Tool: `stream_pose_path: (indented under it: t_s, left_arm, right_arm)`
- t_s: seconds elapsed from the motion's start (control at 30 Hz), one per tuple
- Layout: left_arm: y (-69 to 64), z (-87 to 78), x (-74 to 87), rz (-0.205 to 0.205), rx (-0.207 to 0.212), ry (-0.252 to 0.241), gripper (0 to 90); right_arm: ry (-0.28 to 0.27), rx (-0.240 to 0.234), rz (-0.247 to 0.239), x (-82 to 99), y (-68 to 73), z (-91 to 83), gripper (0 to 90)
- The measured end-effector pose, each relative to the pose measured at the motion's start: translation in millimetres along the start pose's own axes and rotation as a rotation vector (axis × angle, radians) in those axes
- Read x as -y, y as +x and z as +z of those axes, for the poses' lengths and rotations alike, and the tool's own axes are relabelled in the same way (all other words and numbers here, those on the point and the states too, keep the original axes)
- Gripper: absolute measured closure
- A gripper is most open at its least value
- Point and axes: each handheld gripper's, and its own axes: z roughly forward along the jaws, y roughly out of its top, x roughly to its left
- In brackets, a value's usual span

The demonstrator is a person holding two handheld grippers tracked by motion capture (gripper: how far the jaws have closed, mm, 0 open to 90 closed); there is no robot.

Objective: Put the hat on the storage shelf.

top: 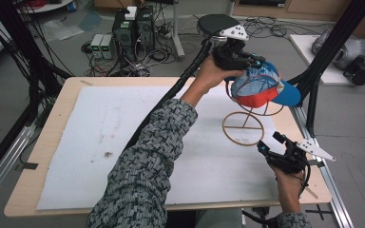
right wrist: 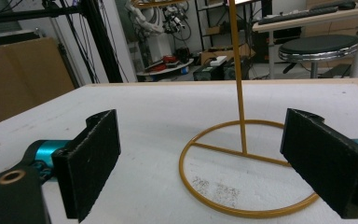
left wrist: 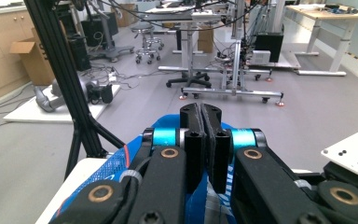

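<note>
The left gripper (top: 247, 59) has its fingers (left wrist: 192, 140) pressed together on the fabric of a cap (top: 259, 85), which sits on top of the wire stand (top: 243, 127) at the far right of the bench (top: 52, 142). From the left gripper view the blue cloth (left wrist: 107, 170) bunches under the closed fingers. Whether the cap is being set down on the stand or lifted off it, I cannot tell.

The right gripper (top: 266, 149) hovers low beside the stand's ring base (right wrist: 242, 205) with its fingers (right wrist: 93, 163) wide apart, holding nothing, the upright rod (right wrist: 237, 74) between them and farther off.

The cap appears seated on the stand, so placing looks nearly done; releasing the fabric and pulling the hand away seems to be what remains.
</note>
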Motion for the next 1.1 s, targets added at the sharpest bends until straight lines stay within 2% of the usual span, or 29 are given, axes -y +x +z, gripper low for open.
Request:
stream_pose_path:
  t_s: [0.13,0.27,0.53,0.9,1.0,1.1]
  left_arm:
    - [1.1,2.2,8.1,-0.014,0.008,0.02,87.8]
    - [-1.2,6.5,9.9,0.003,0.013,0.031,87.8]
    - [-3.6,19.5,20.4,0.004,0.034,0.069,87.7]
    - [0.7,28.4,29.8,-0.028,0.041,0.056,87.7]
    - [1.7,29.5,30.9,-0.019,0.045,0.062,87.5]
    - [2.1,30.2,31.6,-0.03,0.053,0.052,87.3]
  right_arm:
    - [0.0,-0.001,-0.003,0.1,-0.3,0.2,11.0]
    - [0.002,0.001,-0.005,0.2,-0.4,0.5,11.1]
    - [-0.001,-0.001,-0.005,0.1,-0.3,0.3,11.0]
    - [0.004,-0.002,-0.004,0.3,-0.2,0.6,11.1]
    - [0.004,-0.002,-0.005,0.3,0.1,0.8,11.0]
    - [0.0,-0.001,-0.004,0.1,-0.2,0.2,11.0]
